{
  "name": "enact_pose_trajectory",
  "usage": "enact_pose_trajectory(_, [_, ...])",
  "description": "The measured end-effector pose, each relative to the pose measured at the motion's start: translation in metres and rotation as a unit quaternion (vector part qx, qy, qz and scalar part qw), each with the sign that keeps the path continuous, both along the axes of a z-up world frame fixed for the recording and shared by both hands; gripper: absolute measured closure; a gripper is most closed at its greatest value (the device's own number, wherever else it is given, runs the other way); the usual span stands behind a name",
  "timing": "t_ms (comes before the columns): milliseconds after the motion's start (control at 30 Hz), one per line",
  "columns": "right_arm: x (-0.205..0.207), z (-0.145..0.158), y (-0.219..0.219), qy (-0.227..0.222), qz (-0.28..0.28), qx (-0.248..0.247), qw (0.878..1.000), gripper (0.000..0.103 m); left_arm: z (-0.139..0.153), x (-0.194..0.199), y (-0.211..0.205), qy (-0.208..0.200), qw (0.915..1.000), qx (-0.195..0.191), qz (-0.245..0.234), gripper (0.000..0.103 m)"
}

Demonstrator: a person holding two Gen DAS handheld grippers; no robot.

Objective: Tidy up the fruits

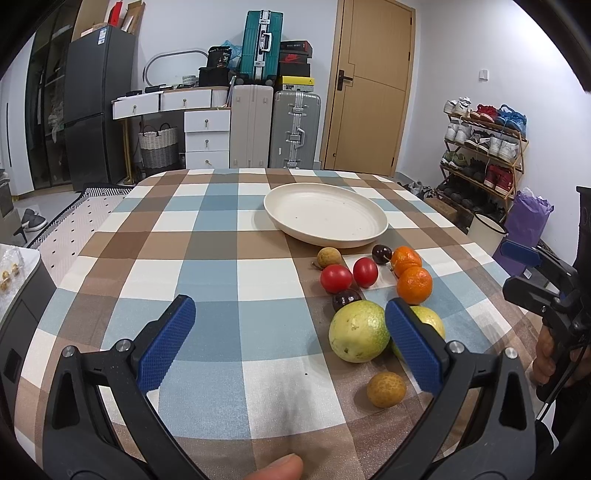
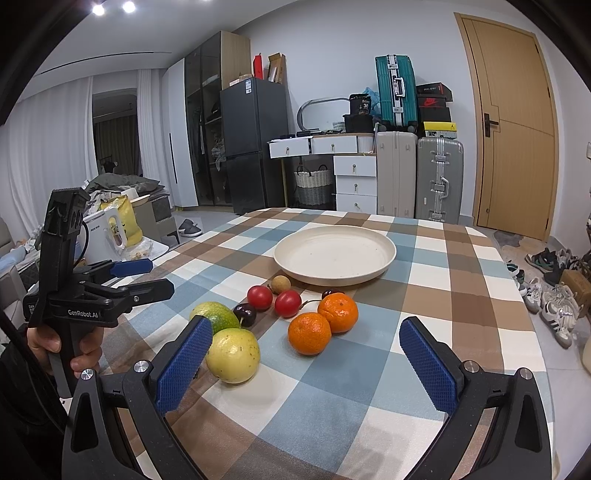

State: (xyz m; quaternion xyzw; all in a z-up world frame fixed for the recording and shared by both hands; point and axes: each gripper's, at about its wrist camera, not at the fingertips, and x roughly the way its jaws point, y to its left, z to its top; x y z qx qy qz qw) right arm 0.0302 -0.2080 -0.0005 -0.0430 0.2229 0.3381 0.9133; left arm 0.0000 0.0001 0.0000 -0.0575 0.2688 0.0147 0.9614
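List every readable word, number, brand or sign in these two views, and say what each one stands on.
"GenRobot.AI": on the body of the left gripper, seen from the right wrist view.
"36": on the black bag atop the desk.
Swoosh logo, no words: red shoe box in the stack.
Too small or blurred to read: fridge sticker, yellow box label, black shoe box print.

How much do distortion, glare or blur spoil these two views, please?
Left wrist view: fisheye bends the door and table edges, with dark corners; the fruit stays sharp, shadows soft. Right wrist view: the same bending, and two ceiling lights flare top left; the plate shows no glare.
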Motion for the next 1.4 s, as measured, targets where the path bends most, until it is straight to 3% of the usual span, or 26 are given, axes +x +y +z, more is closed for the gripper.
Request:
enact_pose_trajectory(1067, [0.0,-0.001,0.001,-0.001,-0.003,-0.006,1.0,0.0,0.0,0.0,0.0,0.002,1.0,0.0,0.001,0.001])
enact_pose_trajectory(1400, [0.007,-0.008,0.002,0.019,-0.011,-0.018,1.0,0.0,0.0,0.0,0.0,0.002,1.0,0.0,0.0,0.001])
